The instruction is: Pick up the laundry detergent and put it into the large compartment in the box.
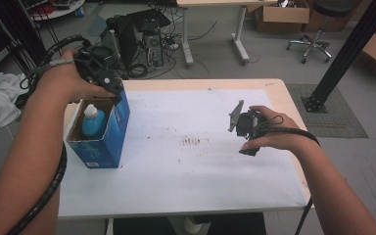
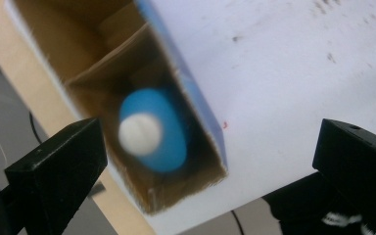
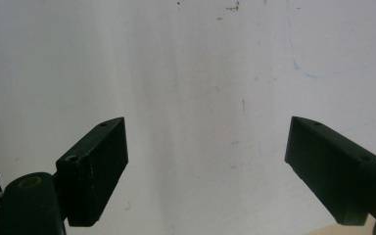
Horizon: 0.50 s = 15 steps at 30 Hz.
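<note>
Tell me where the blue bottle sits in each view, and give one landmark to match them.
High view: the blue bottle stands inside the open blue box at the table's left.
Left gripper view: seen from above, white cap up, left of centre in the box.
Right gripper view: not in it.
Shared landmark: the stained white table cover.

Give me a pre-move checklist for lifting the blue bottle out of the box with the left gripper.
1. Left gripper open: ok, fingers spread wide.
2. Left gripper above the blue box: ok, it sits over the open top.
3. Bottle upright with white cap up: ok.
4. Bottle centred between the fingers: not ok, it lies near the left finger.
5. Room for the fingers beside the bottle: cannot tell.
6. Right gripper clear of the box: ok, open over the white table.
</note>
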### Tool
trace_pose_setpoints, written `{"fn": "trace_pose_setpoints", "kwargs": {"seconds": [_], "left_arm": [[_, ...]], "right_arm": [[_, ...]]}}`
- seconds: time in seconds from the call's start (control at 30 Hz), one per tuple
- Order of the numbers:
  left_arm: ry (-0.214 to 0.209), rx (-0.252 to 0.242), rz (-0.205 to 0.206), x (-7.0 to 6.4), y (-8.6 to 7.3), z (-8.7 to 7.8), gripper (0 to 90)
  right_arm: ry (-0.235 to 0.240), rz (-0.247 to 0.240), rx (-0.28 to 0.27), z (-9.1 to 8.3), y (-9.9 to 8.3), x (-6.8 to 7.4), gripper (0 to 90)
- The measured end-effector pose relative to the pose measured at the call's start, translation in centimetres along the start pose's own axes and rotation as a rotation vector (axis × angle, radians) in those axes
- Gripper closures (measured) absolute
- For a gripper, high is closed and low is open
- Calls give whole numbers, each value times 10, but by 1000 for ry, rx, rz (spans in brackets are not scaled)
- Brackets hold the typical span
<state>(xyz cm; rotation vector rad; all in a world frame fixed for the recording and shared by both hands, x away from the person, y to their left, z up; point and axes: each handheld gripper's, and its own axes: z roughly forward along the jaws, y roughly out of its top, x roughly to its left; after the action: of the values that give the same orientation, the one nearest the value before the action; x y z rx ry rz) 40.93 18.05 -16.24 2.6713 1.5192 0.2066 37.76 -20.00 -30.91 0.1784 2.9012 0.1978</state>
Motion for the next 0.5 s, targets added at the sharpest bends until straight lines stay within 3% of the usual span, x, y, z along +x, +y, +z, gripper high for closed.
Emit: {"fn": "trace_pose_setpoints", "kwargs": {"seconds": [0.03, 0.2, 0.33, 0.4, 0.43, 0.5], "left_arm": [[0, 0, 0, 0, 0, 0, 1], [-16, -51, 164, -18, 6, 1, 1], [-50, -58, 355, -38, 10, 3, 1], [-61, -61, 482, -56, 12, 8, 1], [-61, -61, 482, -56, 12, 8, 1], [-61, -55, 571, -70, 12, 13, 1]], "right_arm": [[0, 0, 0, 0, 0, 0, 162], [2, 2, 5, -3, 0, -2, 162], [5, -5, -4, -6, -1, -4, 162], [10, -7, 2, -8, 0, -6, 162], [10, -7, 2, -8, 0, -6, 162], [10, -4, 7, -8, 0, -7, 162]]}}
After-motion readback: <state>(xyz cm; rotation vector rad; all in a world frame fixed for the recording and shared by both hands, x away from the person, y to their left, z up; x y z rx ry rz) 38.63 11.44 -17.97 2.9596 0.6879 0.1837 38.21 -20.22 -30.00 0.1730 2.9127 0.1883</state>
